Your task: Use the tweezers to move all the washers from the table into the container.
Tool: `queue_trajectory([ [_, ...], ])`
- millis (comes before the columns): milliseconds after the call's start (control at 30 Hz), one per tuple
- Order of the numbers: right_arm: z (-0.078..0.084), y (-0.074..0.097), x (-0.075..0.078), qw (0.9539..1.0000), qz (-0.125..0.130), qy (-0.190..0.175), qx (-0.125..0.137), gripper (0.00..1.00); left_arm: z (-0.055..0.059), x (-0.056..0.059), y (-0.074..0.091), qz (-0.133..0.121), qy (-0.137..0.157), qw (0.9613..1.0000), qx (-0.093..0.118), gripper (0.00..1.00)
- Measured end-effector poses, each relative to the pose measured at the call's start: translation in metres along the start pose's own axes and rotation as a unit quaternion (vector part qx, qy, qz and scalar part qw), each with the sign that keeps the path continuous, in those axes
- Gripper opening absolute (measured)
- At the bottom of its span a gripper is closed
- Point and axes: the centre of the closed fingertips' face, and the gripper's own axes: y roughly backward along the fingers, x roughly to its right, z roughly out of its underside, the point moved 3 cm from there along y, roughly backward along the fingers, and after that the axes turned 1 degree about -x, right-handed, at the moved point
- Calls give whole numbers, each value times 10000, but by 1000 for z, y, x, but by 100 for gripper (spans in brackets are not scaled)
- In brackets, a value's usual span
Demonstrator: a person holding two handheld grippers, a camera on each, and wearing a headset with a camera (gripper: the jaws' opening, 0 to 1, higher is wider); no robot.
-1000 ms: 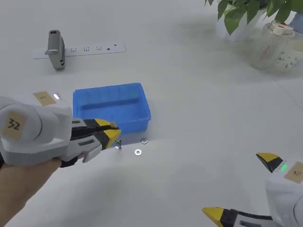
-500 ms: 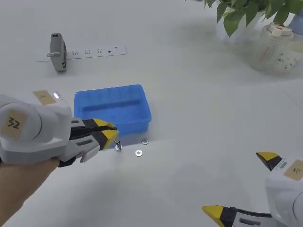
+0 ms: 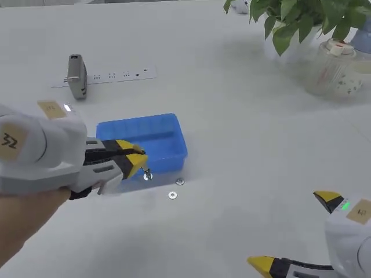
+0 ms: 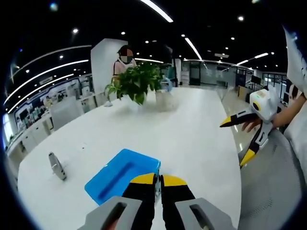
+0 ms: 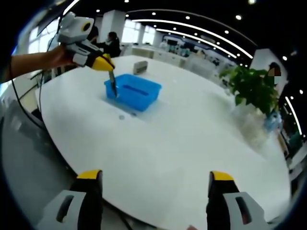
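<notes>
White table [image 3: 249, 150] bearing blue container [image 3: 142, 139], two washers [image 3: 173, 195] just beside it; power strip [image 3: 110, 75], plant [image 3: 301, 17] and jar [image 3: 336, 63] well beyond. Left gripper [image 3: 139, 160] clamps tweezers [image 5: 113, 84]; right gripper [image 3: 290, 230] jaws apart.

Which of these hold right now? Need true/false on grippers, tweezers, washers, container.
1. The left gripper is shut on the tweezers. True.
2. The right gripper is shut. False: its jaws stand wide apart and hold nothing.
3. At least two washers lie on the table outside the blue container. True.
4. The container sits on top of the power strip. False: the power strip lies apart from it, farther back.
</notes>
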Motion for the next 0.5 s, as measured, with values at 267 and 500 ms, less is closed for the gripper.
queue_trajectory([
  [267,-3,1,0,9999,-16,-92,127,93,-17,-11,7,-65,-150,9998,90,0],
  [500,0,0,0,10000,21,-45,41,91,-21,-16,2,-51,-223,9997,95,0],
])
